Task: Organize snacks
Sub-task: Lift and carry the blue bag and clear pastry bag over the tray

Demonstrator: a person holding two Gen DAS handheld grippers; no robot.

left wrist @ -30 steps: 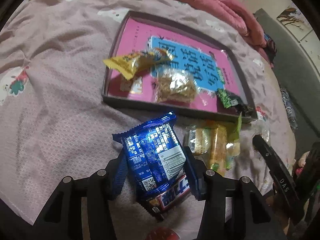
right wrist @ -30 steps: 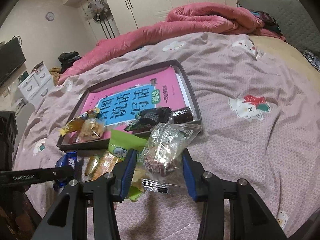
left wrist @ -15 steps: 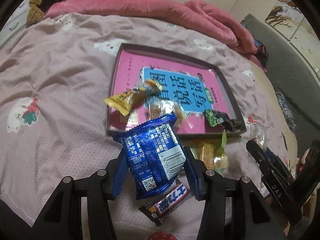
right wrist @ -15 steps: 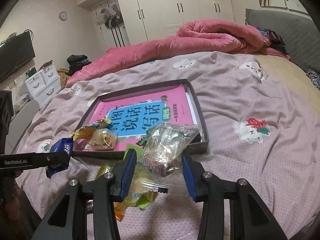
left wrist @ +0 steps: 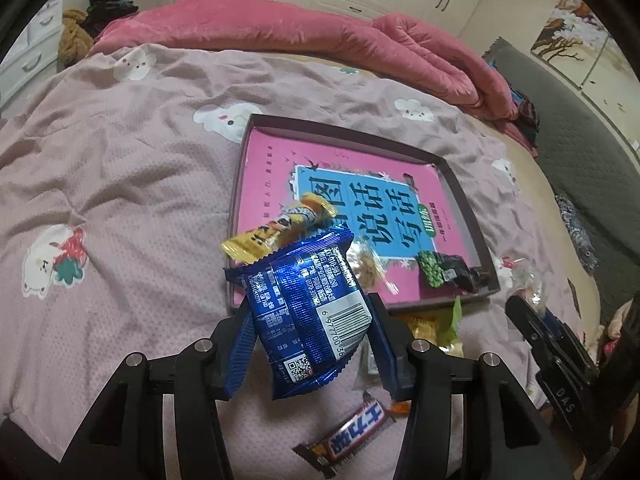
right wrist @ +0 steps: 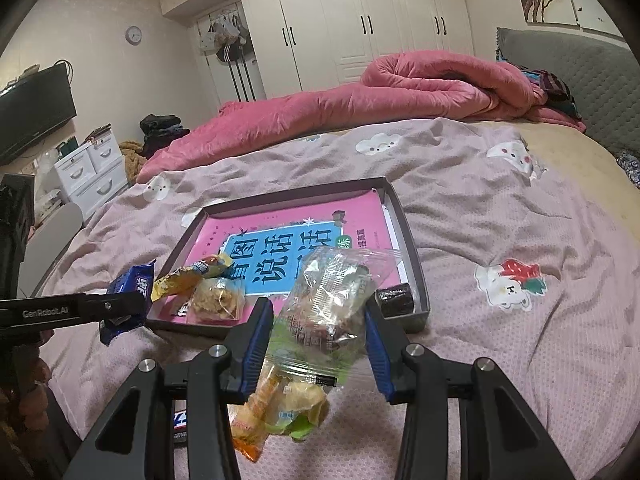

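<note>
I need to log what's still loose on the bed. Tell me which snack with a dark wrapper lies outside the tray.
The Snickers-style bar, lying on the pink bedspread below the left gripper. The green-and-black packet sits inside the tray.

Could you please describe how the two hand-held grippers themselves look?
Each hand-held gripper, left and right, has black angular linkage arms with silver pivot bolts and ribbed blue pads. White "GenRobot.AI" lettering runs along the left one's side; "DAS" marks the right's.

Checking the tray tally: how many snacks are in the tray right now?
3, possibly more hidden behind the held packs. A yellow packet at the near left, a clear bag of crisps beside it, and a dark green-and-black packet in the near right corner of the tray.
</note>
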